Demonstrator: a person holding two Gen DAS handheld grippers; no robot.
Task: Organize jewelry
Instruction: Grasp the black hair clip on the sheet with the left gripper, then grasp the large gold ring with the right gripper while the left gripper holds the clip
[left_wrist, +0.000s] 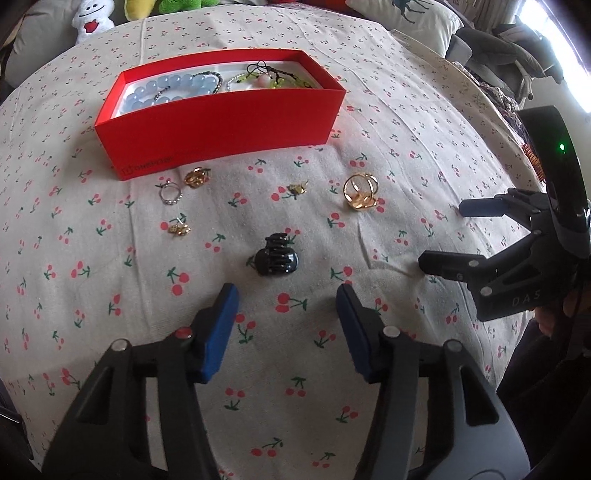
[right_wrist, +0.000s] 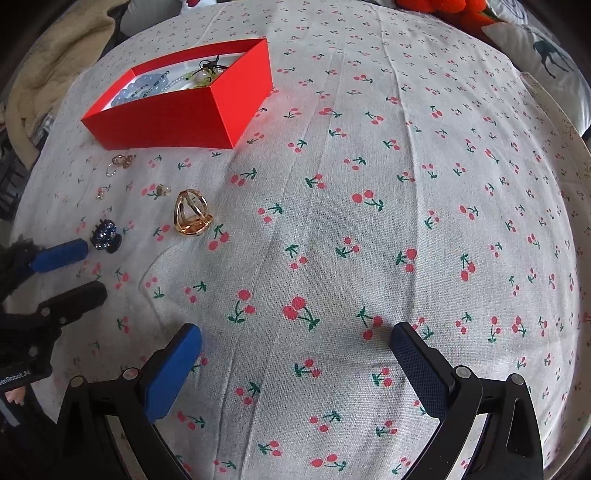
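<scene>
A red box on the cherry-print cloth holds blue beads and other bracelets. In front of it lie a black hair claw, a large gold ring, a silver bead ring, a gold piece and small gold earrings. My left gripper is open and empty, just short of the hair claw. My right gripper is open and empty over bare cloth; it also shows in the left wrist view, right of the gold ring.
Plush toys and a pillow lie at the far edge of the cloth. A beige blanket lies far left in the right wrist view. The left gripper shows at the left edge of the right wrist view.
</scene>
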